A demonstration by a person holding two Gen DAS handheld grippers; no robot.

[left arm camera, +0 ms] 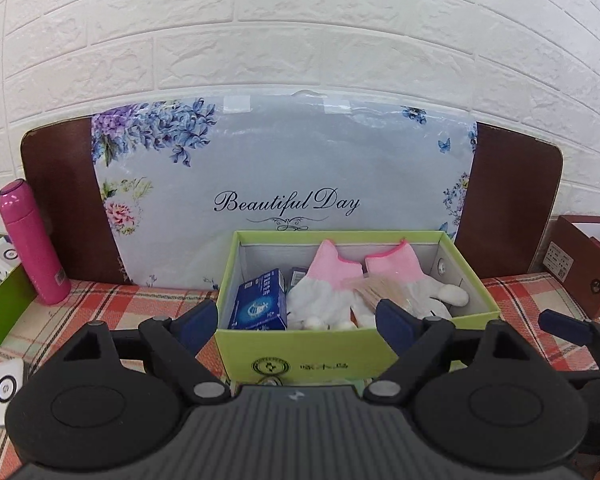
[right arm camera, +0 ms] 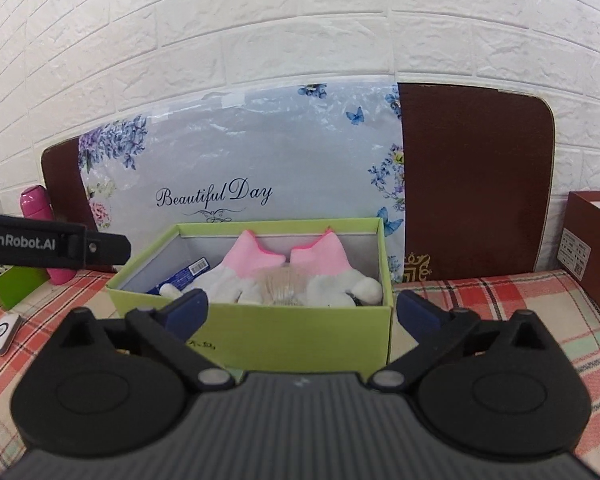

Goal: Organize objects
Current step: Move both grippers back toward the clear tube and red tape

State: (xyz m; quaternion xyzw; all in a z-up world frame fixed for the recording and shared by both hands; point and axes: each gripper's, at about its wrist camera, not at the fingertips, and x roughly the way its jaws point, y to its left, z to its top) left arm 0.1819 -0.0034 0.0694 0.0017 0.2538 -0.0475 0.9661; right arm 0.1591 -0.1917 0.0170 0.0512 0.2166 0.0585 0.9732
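An open green box [left arm camera: 300, 354] [right arm camera: 292, 336] stands on the plaid tablecloth. It holds a blue carton [left arm camera: 260, 304] [right arm camera: 184, 276], a pair of white gloves with pink cuffs [left arm camera: 332, 280] [right arm camera: 284, 268] and a bundle of pale sticks [left arm camera: 380, 290] [right arm camera: 282, 286]. My left gripper [left arm camera: 298, 320] is open and empty, its fingertips on either side of the box's near wall. My right gripper [right arm camera: 300, 310] is open and empty in front of the box, a little to its right.
A pink bottle [left arm camera: 30, 242] [right arm camera: 40, 208] stands at the left by a green lid [left arm camera: 4, 308]. A small white device [left arm camera: 6, 390] [right arm camera: 2, 334] lies front left. A brown box [left arm camera: 580, 264] [right arm camera: 596, 248] stands at the right. A floral bag and brown board lean on the wall.
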